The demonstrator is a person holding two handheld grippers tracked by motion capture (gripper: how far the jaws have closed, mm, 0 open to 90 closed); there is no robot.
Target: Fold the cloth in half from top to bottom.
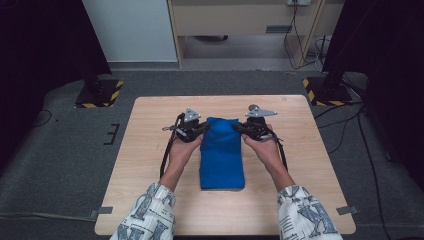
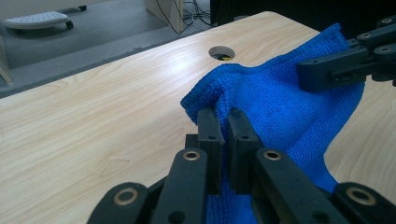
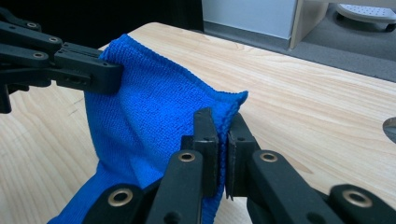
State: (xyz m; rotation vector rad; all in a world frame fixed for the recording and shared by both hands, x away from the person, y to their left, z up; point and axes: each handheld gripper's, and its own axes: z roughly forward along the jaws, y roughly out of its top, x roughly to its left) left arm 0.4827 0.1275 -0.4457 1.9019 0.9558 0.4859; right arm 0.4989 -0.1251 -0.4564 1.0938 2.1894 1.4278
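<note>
High view: blue cloth [image 1: 222,155] on table [image 1: 150,150], far corners pinched by left gripper [image 1: 202,128] and right gripper [image 1: 236,127].

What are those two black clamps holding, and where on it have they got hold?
Both hold the blue cloth. The left gripper pinches one far corner, the right gripper the other, lifting that end off the table.

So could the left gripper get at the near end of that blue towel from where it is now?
Probably not yet. The left gripper is shut on the blue towel's far corner, as is the right gripper on the other. It would have to let go first; the table around looks free.
</note>
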